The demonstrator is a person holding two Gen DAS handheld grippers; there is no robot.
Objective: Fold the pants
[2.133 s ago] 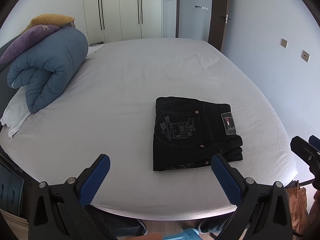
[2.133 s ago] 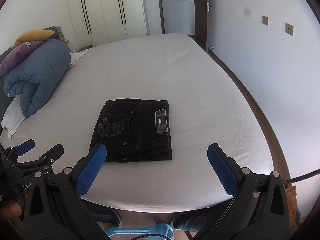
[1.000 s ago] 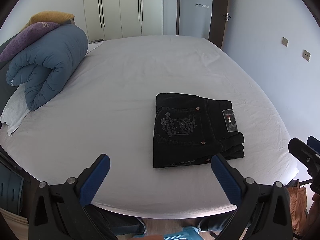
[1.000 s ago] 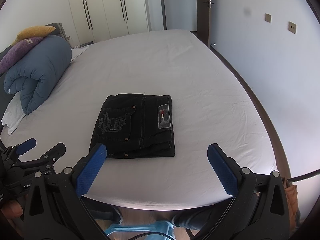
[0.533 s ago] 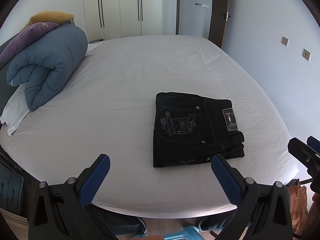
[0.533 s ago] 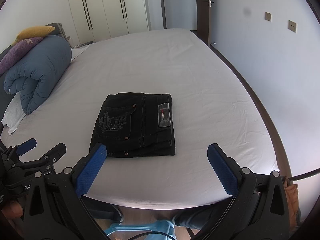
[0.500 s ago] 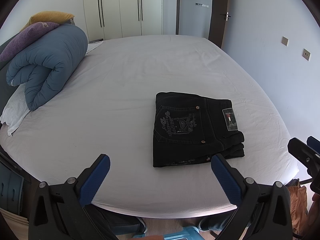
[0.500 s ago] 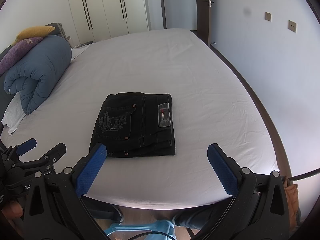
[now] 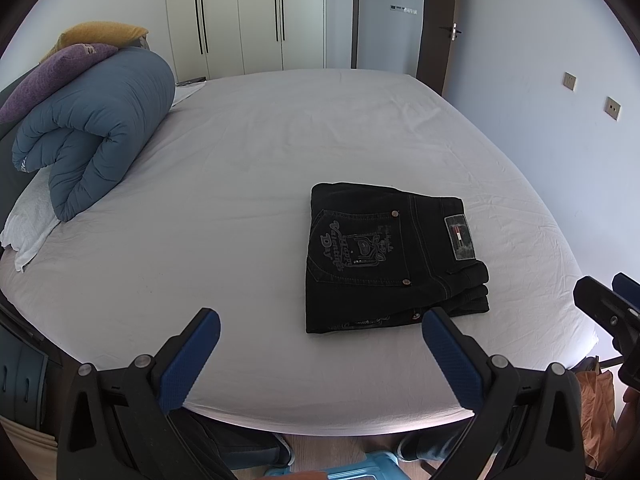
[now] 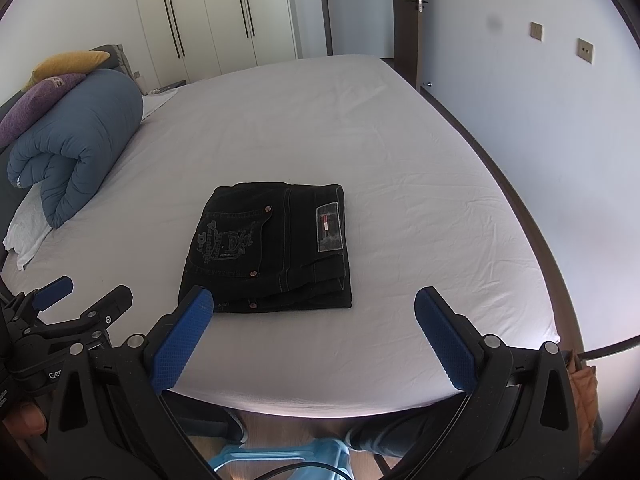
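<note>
Pants point(image 9: 390, 258) lie folded into a compact black stack on the white bed point(image 9: 240, 184), toward its near right part, and I see them flat with a back pocket facing up. That pocket carries pale stitched lettering, and a small grey patch point(image 9: 460, 237) with a red and white mark sits on the waistband at the right side of the stack. In my right view the same pants point(image 10: 272, 250) rest just beyond the near edge of the bed point(image 10: 400, 184), between the two blue pads.

My left gripper point(image 9: 320, 330) is spread wide and holds nothing; it hangs over the near edge of the bed, with its right pad just short of the near right corner of the stack. My right gripper point(image 10: 310, 306) is also spread wide and empty, its left pad close to the near left corner of the stack, though I cannot tell whether it touches the cloth. The left gripper point(image 10: 76, 294) shows at the left of my right view, apart from the pants.

Far left on the bed sits a rolled blue duvet point(image 9: 94, 142), with a purple pillow point(image 9: 56, 74) and a yellow pillow point(image 9: 100, 34) behind it. White closet doors point(image 9: 240, 16) stand beyond the bed.
</note>
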